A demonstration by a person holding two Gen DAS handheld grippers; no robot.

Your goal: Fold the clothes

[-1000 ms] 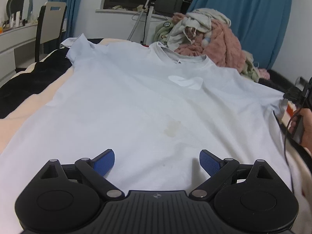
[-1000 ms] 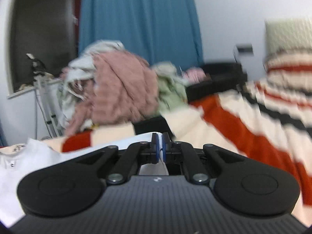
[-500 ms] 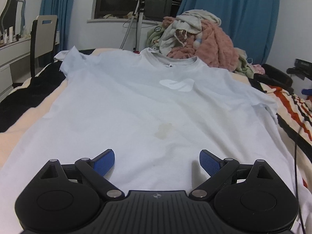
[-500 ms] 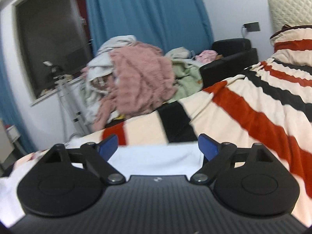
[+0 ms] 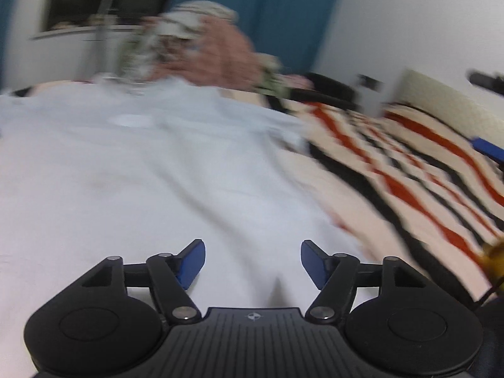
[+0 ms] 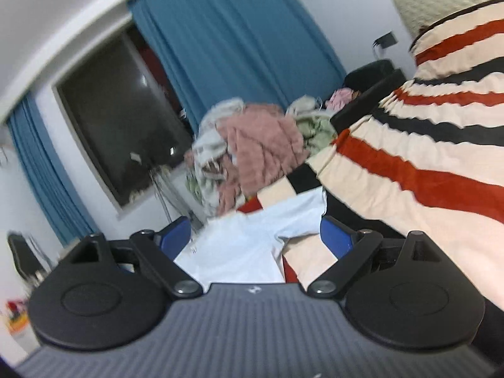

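A pale blue T-shirt (image 5: 151,170) lies spread flat on the bed, collar at the far end. My left gripper (image 5: 252,261) hovers open just above the shirt's near right part, with nothing between its blue pads; this view is blurred by motion. In the right wrist view the shirt's right sleeve (image 6: 302,217) and shoulder lie ahead, and my right gripper (image 6: 255,236) stands open above them, tilted, holding nothing. A blue pad of the right gripper (image 5: 486,148) shows at the left wrist view's right edge.
A striped red, black and cream blanket (image 6: 425,170) covers the bed to the right of the shirt. A heap of pink and pale clothes (image 6: 252,154) sits beyond the collar. Blue curtains (image 6: 236,47) and a dark window (image 6: 119,119) stand behind.
My right gripper opened, let go of the sleeve and has risen and tilted. My left gripper has swung fast to the right over the shirt, staying open.
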